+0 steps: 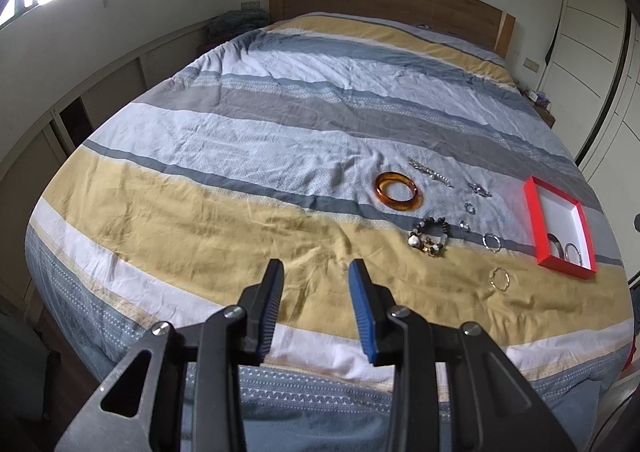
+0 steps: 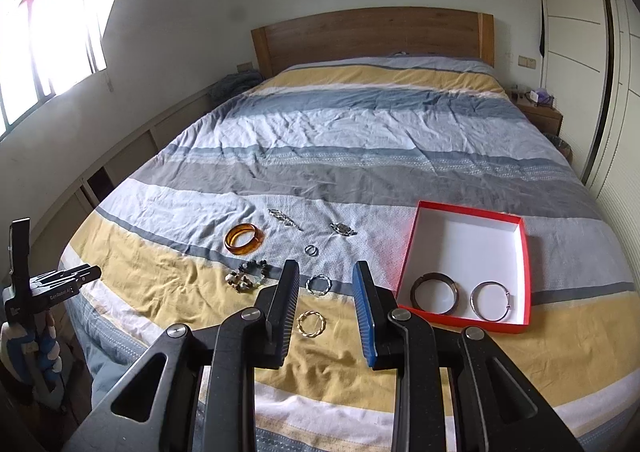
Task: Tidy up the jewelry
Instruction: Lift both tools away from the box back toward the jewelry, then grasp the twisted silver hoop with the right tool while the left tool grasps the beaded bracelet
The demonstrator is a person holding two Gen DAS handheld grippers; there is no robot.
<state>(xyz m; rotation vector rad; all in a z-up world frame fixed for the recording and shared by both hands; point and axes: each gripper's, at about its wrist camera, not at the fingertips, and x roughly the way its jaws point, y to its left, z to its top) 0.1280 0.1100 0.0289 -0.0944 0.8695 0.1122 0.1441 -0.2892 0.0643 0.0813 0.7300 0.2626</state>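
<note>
The right gripper [image 2: 326,276] is held spread and empty above a twisted gold wire bangle [image 2: 311,324] lying on the striped yellow, grey and white quilt [image 2: 360,140], beside which a shallow red cardboard box with white lining [image 2: 464,236] holds a dark ring-shaped bangle [image 2: 435,292] and a thin silver hinged bangle [image 2: 491,301].

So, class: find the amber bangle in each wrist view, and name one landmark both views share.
Left wrist: amber bangle right of centre, left of the red box.
Right wrist: amber bangle left of centre, beyond the left finger.
Shared landmark: the red box, to the bangle's right in both.
</note>
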